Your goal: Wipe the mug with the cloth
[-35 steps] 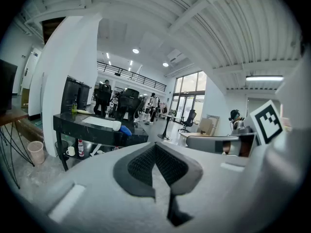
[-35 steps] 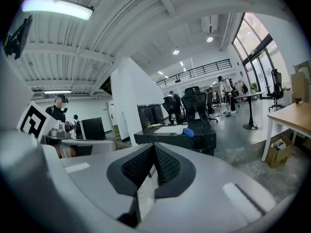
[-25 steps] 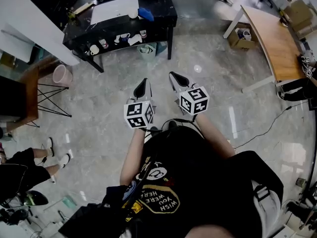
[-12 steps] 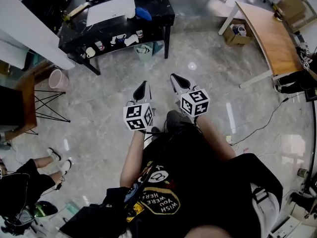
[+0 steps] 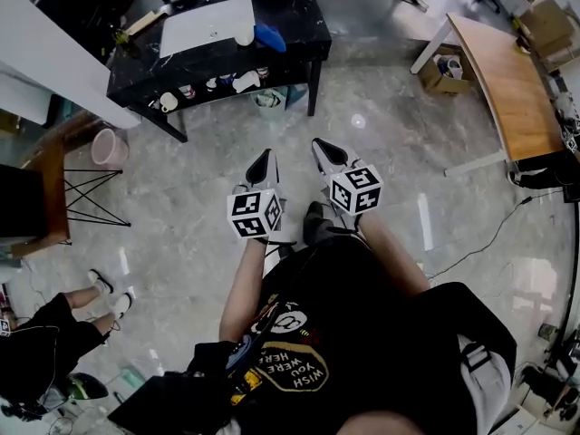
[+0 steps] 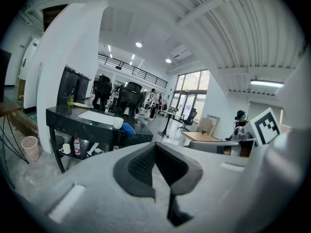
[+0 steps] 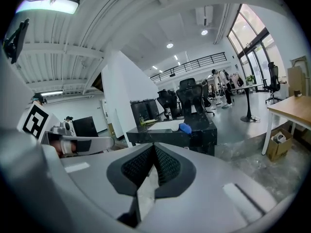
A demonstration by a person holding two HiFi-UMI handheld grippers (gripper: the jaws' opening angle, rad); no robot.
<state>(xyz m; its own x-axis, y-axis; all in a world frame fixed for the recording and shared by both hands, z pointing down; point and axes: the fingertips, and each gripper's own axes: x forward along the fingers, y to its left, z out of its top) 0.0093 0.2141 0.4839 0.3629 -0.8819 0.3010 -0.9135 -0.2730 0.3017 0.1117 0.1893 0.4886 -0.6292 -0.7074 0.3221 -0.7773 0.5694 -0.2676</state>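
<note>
**Asker:** What is the person holding?

**Describer:** A left gripper (image 5: 262,159) and a right gripper (image 5: 324,149). They are side by side in front of the body and point toward a black table (image 5: 299,12) across the marble floor (image 5: 181,198). Both pairs of jaws are pressed together with nothing between them.

**Asker:** Where are the mug and the cloth?

**Describer:** On the tabletop, well apart from both grippers. A small white mug (image 5: 245,37) stands at the edge of a white mat (image 5: 204,24). The blue cloth (image 5: 269,36) lies just beside it on the right.

**Asker:** Has anything changed in the last second?

**Describer:** Very little. The jaws have stayed closed and the grippers keep their side-by-side pose. The table sits slightly lower in the head view. A dark shoe (image 5: 314,221) now shows more plainly between the two marker cubes.
</note>
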